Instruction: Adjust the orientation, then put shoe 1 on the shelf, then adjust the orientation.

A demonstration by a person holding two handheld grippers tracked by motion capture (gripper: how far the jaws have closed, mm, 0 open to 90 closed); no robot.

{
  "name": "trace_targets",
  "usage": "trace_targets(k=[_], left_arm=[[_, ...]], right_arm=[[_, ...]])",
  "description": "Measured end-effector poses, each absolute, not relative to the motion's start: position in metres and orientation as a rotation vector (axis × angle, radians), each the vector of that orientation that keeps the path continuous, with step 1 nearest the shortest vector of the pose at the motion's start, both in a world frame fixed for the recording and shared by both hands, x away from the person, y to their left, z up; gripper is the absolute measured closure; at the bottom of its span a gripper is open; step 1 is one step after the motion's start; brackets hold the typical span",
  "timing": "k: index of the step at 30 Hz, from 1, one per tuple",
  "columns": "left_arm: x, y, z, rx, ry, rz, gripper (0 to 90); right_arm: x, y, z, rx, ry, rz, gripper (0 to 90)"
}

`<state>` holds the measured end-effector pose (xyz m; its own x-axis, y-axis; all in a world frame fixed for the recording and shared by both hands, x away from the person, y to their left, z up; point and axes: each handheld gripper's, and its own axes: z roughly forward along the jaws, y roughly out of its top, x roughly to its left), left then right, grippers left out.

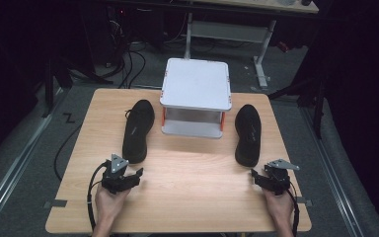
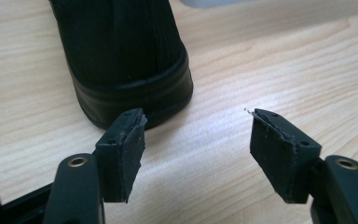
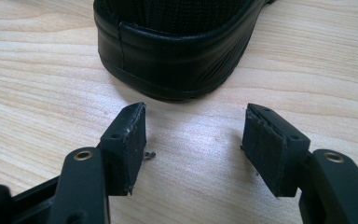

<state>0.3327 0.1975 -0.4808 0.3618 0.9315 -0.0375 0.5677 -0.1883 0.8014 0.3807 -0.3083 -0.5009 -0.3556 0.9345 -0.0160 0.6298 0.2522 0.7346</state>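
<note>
Two black shoes lie on the wooden table (image 1: 192, 197). The left shoe (image 1: 138, 129) is to the left of a white two-level rack (image 1: 196, 84), the right shoe (image 1: 248, 133) to its right. My left gripper (image 1: 133, 172) rests just short of the left shoe's heel (image 2: 126, 60), a little to its right. Its jaws stand open (image 2: 198, 123) over bare wood, with nothing between them. My right gripper (image 1: 262, 171) sits just behind the right shoe's heel (image 3: 177, 42). It too is open (image 3: 196, 116) and holds nothing.
The rack stands at the table's far middle with an open lower shelf facing me. Bare wood lies between the two grippers. Beyond the table are a grey floor with loose cables (image 1: 133, 64) and the white legs of another desk (image 1: 261, 59).
</note>
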Motion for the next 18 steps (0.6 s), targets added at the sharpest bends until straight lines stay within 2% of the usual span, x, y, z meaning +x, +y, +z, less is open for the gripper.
trace_targets(k=[18], left_arm=[[0.345,0.206,-0.453,1.837,1.292,0.617,35.6]], right_arm=[[0.381,-0.309,-0.501,1.423,2.077,0.896,39.6]])
